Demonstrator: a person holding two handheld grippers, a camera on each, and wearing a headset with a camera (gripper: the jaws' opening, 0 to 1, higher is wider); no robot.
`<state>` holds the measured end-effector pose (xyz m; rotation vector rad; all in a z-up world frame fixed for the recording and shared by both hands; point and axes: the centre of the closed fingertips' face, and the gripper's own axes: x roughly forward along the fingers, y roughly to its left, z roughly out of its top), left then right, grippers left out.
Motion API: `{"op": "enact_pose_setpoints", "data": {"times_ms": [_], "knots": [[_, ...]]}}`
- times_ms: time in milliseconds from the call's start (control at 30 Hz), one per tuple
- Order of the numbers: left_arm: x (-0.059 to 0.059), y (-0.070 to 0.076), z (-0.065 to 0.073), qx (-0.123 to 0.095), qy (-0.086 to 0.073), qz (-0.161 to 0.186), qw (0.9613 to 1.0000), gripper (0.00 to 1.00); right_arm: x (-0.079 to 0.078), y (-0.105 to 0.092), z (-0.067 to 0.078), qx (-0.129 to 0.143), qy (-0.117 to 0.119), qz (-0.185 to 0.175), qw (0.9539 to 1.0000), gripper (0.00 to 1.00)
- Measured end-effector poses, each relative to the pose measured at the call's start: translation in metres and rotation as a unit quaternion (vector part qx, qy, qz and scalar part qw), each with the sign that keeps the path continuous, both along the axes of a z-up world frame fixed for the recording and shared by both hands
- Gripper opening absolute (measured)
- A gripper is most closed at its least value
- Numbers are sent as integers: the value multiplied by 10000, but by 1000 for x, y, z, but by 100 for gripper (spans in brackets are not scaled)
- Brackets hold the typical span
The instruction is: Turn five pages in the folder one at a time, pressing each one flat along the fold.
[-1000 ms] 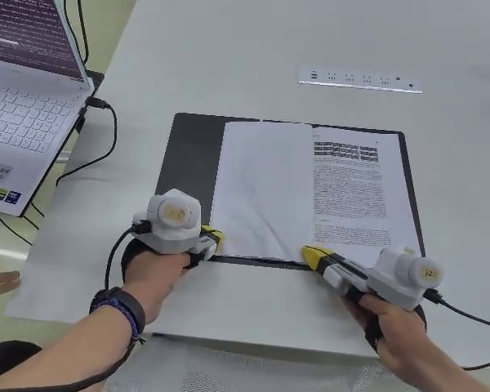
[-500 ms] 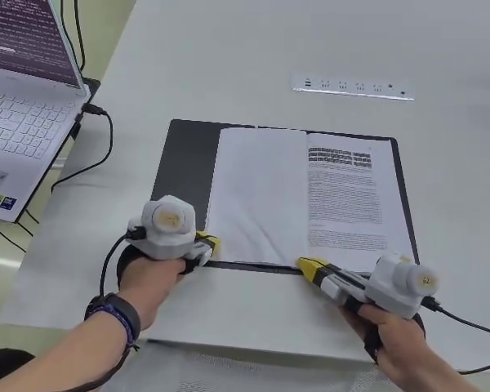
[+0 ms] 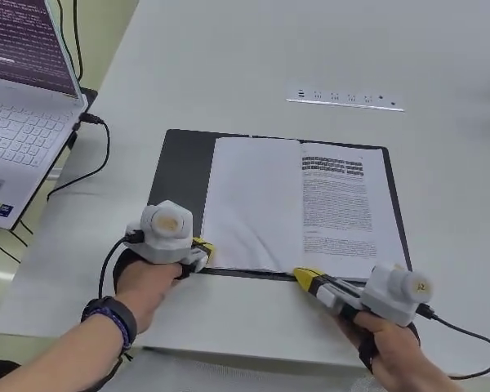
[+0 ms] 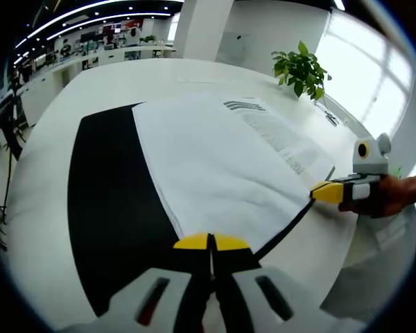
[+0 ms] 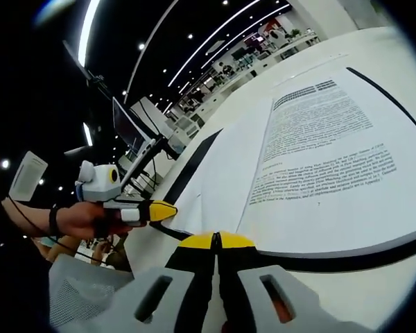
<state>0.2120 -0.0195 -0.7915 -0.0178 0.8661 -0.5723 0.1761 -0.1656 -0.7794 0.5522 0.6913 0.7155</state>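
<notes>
Holds the left gripper (image 4: pixel 210 241) with its yellow jaws pressed together, nothing pinched between them, tips at the near edge of the folder (image 3: pixel 180 175) just beside the bottom left corner of the blank page (image 3: pixel 253 204). Holds the right gripper (image 5: pixel 216 240) likewise closed on nothing – tips at the folder's near edge, below the fold and the bottom of the printed page (image 3: pixel 343 204); cannot tell whether either pair of tips touches the cover. Points both grippers inward, well apart, one at each side of the fold. Keeps the folder open and flat on the white table (image 3: pixel 229 49), black cover showing to the left of the blank page, printed page on the right. Farther out: a laptop (image 3: pixel 20 122) open at the table's left edge with a dark cable (image 3: pixel 98 159) trailing from it, a power strip (image 3: pixel 343 100) beyond the folder, and – seen from the left gripper view – a green plant (image 4: pixel 301 68) past the table.
</notes>
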Motion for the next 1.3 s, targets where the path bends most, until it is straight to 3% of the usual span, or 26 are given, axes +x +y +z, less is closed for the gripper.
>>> {"op": "enact_pose_setpoints", "data": {"times_ms": [167, 233, 300, 367, 467, 567, 900, 1300], "knots": [[-7, -3, 8, 52, -62, -198, 9998, 8, 1, -4, 8, 15, -5, -69, 10000, 0], [-8, -2, 13, 34, -112, -228, 9997, 10, 4, -8, 16, 123, -42, -185, 9997, 5], [-9, 0, 19, 27, -166, -227, 9996, 12, 8, -12, 22, 62, -158, -253, 9995, 8], [-9, 1, 22, 26, -194, -236, 9995, 15, 9, -16, 25, -29, -224, -253, 9994, 12], [-9, 2, 35, -31, -305, -249, 9992, 19, 8, -21, 28, -412, -371, -84, 9984, 19], [-9, 2, 47, -53, -440, -282, 9986, 23, 8, -25, 32, -562, -472, -17, 9973, 27], [-10, 10, 86, -106, -844, -320, 9959, 32, 14, -55, 57, -1154, -940, -17, 9889, 40], [-12, 23, 131, -71, -1277, -328, 9912, 44, 8, -85, 83, -1391, -1215, -244, 9825, 51]]}}
